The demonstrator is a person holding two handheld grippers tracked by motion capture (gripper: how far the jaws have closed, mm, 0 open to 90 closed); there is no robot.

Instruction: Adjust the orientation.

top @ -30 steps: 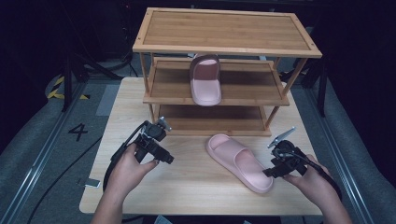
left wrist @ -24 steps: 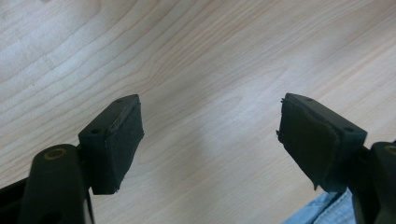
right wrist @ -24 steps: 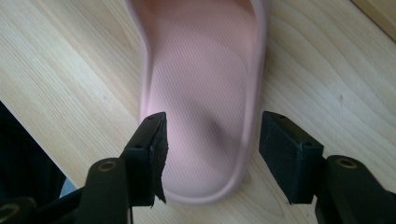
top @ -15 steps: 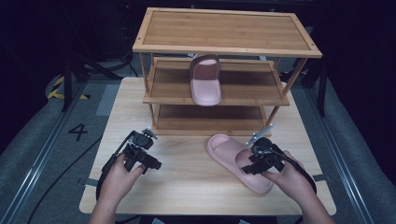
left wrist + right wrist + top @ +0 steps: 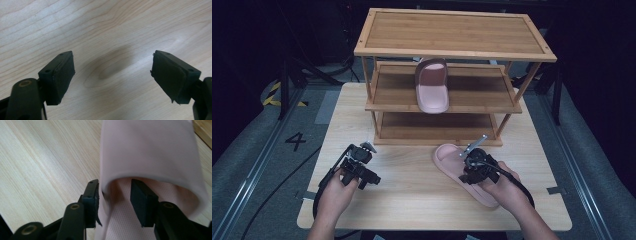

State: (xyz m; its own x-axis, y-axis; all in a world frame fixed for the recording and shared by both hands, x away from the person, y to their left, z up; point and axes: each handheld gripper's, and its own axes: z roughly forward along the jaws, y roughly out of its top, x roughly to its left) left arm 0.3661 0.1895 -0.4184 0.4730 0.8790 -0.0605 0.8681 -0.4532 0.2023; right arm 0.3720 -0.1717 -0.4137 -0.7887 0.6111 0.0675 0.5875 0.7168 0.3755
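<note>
A pink slipper (image 5: 447, 157) lies slantwise on the wooden table (image 5: 412, 200), in front of the rack's right half. My right gripper (image 5: 468, 174) is down on its middle. In the right gripper view the side of the slipper's strap (image 5: 147, 150) stands between the jaws of this gripper (image 5: 115, 192): one pad outside, one inside above the footbed. The jaws have just been closing, and the inner pad still stands off the strap wall. My left gripper (image 5: 364, 177) rests low at the table's front left, and its jaws (image 5: 112, 67) are open over bare wood.
A three-tier wooden rack (image 5: 452, 32) stands at the back of the table. A second pink slipper (image 5: 432, 87) sits on its middle shelf, left of centre. Cables trail from both grippers off the front edge.
My right gripper moved left onto the slipper and its jaws narrowed around the strap's side. The left gripper sank toward the table and drifted slightly nearer the front edge.
</note>
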